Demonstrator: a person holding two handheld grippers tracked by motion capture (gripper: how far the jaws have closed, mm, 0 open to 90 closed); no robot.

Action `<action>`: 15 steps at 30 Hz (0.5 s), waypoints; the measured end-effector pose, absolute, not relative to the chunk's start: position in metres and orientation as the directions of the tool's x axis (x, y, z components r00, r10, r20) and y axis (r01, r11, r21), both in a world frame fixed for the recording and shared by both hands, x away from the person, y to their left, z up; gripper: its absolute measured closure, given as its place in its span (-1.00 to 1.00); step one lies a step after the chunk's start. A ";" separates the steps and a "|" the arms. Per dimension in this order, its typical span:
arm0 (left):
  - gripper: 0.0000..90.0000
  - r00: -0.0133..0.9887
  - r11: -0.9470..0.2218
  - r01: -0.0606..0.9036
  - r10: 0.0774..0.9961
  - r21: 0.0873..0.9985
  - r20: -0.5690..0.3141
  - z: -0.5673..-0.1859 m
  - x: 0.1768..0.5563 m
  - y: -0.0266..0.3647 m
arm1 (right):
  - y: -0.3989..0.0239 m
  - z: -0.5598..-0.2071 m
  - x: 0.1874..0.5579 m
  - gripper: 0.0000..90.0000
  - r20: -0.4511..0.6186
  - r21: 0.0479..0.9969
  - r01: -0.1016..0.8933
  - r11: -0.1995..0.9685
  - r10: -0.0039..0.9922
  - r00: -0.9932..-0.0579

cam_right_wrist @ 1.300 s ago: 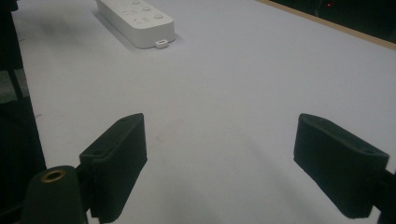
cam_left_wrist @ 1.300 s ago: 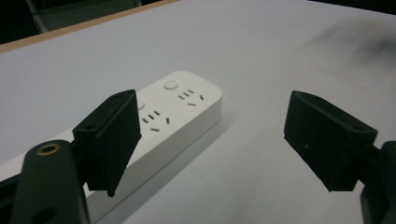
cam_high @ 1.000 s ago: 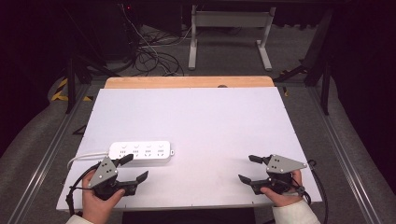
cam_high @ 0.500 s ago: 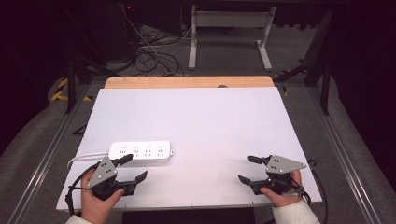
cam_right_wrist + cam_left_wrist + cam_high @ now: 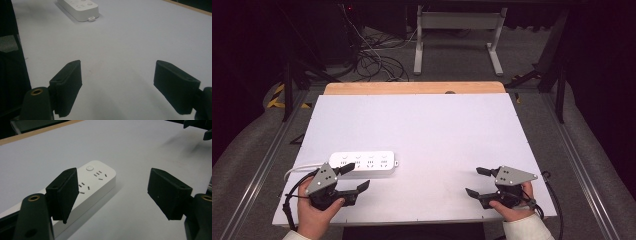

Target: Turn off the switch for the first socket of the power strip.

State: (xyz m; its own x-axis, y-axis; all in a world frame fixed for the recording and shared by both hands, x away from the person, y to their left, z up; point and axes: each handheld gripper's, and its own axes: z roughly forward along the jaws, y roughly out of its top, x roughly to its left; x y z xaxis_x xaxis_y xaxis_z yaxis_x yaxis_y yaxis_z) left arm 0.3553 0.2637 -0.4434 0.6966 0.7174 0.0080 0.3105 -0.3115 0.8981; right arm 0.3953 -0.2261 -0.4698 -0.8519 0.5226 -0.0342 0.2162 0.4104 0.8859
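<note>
On the white table (image 5: 437, 135), a power strip (image 5: 364, 164) lies near the front-left corner.

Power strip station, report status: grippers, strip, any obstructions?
Left gripper open, jaws just been closing slightly, nothing between them. Right gripper open, empty. Power strip flat on table, untouched. Nothing in the way.

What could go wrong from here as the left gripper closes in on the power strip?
1. The left gripper, whose jaws have just been closing a little with nothing between them, sits beside the white power strip; one jaw overlaps its near edge, so it may nudge it rather than straddle it.
2. The strip's white cord curves close to the left hand and could snag.
3. The right gripper stands open far across the table, too distant to steady the strip.
</note>
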 end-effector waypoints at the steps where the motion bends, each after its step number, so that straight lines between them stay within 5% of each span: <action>1: -0.44 0.697 -0.313 0.309 0.717 0.898 0.011 -0.442 0.356 0.264 | -0.226 -0.470 0.395 -0.49 -0.033 0.887 0.216 0.409 0.522 -0.852; 15: -0.39 0.695 -0.314 0.333 0.719 0.889 -0.007 -0.427 0.365 0.267 | -0.225 -0.471 0.396 -0.49 -0.024 0.885 0.221 0.409 0.515 -0.857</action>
State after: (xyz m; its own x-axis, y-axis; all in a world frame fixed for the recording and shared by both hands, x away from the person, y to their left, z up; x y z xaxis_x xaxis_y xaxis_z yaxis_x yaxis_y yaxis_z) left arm 0.3647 0.2672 -0.4267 0.6955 0.7185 -0.0068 0.3328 -0.3138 0.8893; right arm 0.3961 -0.2249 -0.4711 -0.8566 0.5154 -0.0243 0.2209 0.4090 0.8854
